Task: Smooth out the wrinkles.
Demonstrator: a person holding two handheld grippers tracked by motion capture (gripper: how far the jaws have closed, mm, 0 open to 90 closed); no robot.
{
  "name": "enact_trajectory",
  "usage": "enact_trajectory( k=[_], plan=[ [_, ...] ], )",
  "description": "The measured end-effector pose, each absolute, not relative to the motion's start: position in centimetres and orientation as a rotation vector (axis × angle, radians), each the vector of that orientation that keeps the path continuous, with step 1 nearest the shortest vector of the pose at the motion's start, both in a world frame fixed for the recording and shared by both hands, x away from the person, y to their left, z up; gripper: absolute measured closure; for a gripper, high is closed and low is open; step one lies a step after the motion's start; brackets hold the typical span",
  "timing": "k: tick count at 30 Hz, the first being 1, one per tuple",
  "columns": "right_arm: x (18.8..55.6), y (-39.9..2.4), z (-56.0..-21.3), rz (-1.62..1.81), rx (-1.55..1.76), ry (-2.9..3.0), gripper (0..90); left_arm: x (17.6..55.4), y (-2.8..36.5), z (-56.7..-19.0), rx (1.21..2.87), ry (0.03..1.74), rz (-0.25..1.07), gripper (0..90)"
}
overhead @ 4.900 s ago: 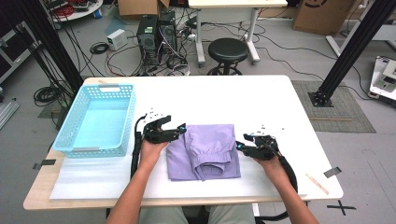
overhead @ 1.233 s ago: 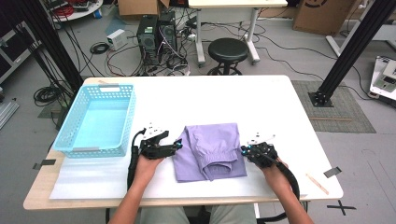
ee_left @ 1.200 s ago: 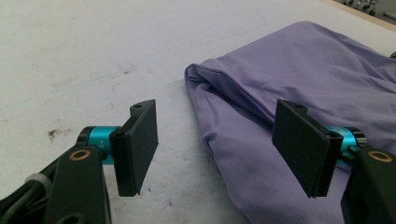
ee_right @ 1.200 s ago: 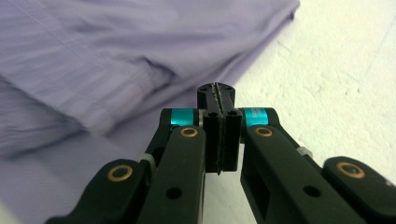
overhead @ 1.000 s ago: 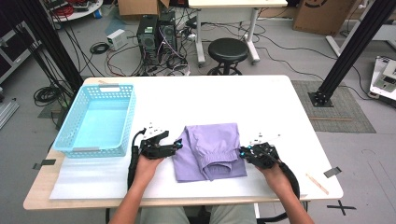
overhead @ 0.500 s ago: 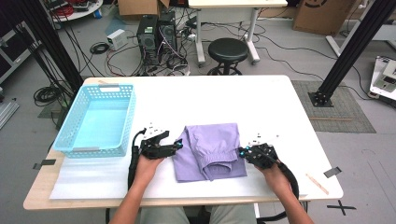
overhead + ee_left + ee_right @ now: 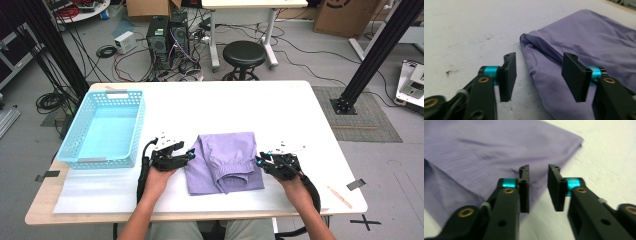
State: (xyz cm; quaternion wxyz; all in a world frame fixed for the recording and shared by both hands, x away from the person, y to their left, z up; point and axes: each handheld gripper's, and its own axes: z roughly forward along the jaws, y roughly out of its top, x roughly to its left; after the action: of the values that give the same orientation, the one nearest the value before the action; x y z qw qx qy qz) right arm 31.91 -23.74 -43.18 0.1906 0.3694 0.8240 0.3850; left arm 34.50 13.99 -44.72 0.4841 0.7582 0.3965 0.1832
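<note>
Purple garment (image 7: 225, 161) flat, edges between both grippers' parted jaws — ungripped

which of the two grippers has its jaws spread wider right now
The left gripper: a broad gap, straddling the purple garment's edge without pinching it. The right gripper shows only a narrow gap.

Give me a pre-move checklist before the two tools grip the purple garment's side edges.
1. Left tool astride the purple garment's edge: ok; jaws have just been closing, cloth between them, pads not yet pressing.
2. Right tool at the opposite edge: ok; jaws have just been opening, gap over the cloth's border.
3. Cloth actually pinched by either tool: not ok.
4. Garment folded and lying flat on the table: ok.
5. Blue basket free to receive it: ok, nothing inside.
6. How many layers each grip would catch: cannot tell.
</note>
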Motion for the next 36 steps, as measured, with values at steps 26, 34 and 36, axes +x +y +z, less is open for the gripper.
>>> enact_trajectory(
  k=[26, 34, 36],
  plan=[
    [33.3, -19.9, -43.9, 1.284, 0.901, 2.494, 48.7, 34.7, 12.2, -43.9, 1.789, 0.958, 0.487, 40.3],
    [32.5, -19.4, -44.0, 1.267, 0.801, 2.564, 47.3, 34.9, 10.7, -43.4, 1.757, 0.901, 0.419, 37.8],
    [32.4, -19.4, -43.8, 1.290, 0.792, 2.559, 47.3, 35.0, 10.2, -43.4, 1.754, 0.873, 0.404, 37.8]
  ],
)
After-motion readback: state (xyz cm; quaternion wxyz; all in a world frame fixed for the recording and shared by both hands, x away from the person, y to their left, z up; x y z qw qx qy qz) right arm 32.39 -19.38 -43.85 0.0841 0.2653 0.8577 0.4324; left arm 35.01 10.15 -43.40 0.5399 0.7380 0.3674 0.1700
